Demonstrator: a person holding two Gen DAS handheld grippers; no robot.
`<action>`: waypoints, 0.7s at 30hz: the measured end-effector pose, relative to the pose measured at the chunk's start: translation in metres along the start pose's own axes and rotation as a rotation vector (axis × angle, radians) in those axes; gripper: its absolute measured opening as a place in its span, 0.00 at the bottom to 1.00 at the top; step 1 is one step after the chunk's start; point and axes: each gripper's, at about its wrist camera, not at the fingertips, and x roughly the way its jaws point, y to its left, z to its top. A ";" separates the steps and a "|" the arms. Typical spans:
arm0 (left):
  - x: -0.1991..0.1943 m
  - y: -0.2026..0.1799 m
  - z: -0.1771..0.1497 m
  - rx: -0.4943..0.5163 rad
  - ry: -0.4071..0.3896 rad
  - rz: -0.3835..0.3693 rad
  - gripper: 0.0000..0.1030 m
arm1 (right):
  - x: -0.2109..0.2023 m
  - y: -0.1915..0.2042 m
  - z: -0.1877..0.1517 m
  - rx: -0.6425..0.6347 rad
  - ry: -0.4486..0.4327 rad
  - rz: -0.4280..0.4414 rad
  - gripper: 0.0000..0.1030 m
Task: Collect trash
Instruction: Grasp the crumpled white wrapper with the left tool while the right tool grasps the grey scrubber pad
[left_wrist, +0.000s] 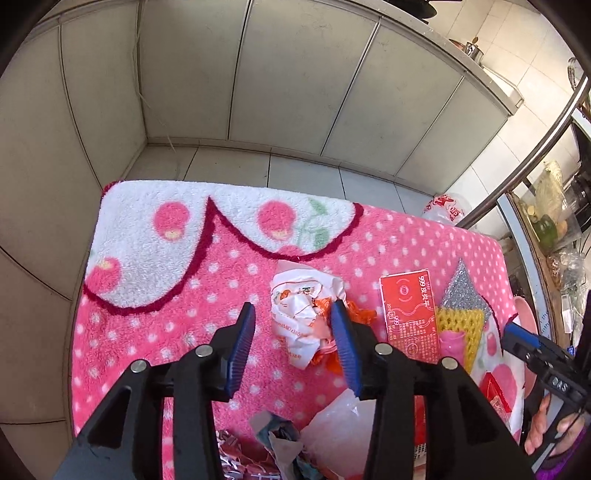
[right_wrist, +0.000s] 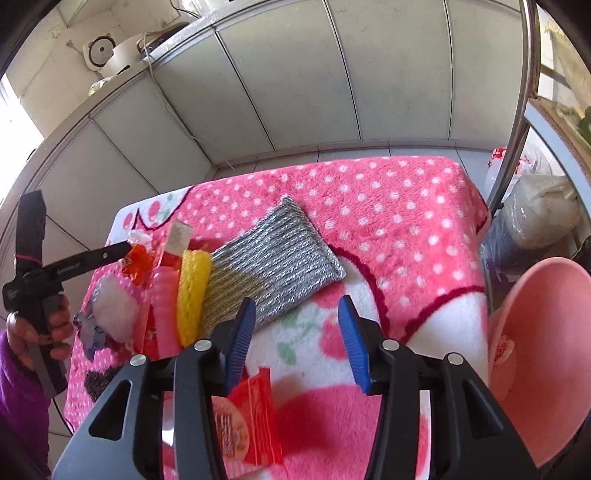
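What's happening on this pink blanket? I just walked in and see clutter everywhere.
A person holds a claw in each hand, gathering trash from the pink polka-dot blanket. The left claw stands open around a crumpled white-and-orange wrapper, not gripping it. The right claw hangs open above a red plastic packet, beside a pink plastic bin.

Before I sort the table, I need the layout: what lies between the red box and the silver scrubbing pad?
A yellow knitted scrubber, with a pink ribbed piece beside it; the left wrist view shows it.

Home kitchen: tiled cabinets, countertop kettle.
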 end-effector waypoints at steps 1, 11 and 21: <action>0.001 0.000 0.001 0.000 0.002 -0.006 0.42 | 0.006 -0.001 0.003 0.006 0.008 -0.001 0.46; -0.003 -0.016 -0.004 0.071 -0.064 -0.030 0.27 | 0.037 0.006 0.012 -0.006 0.009 -0.040 0.32; -0.038 -0.018 -0.005 0.064 -0.171 -0.031 0.25 | 0.016 0.006 0.010 0.036 -0.084 0.033 0.04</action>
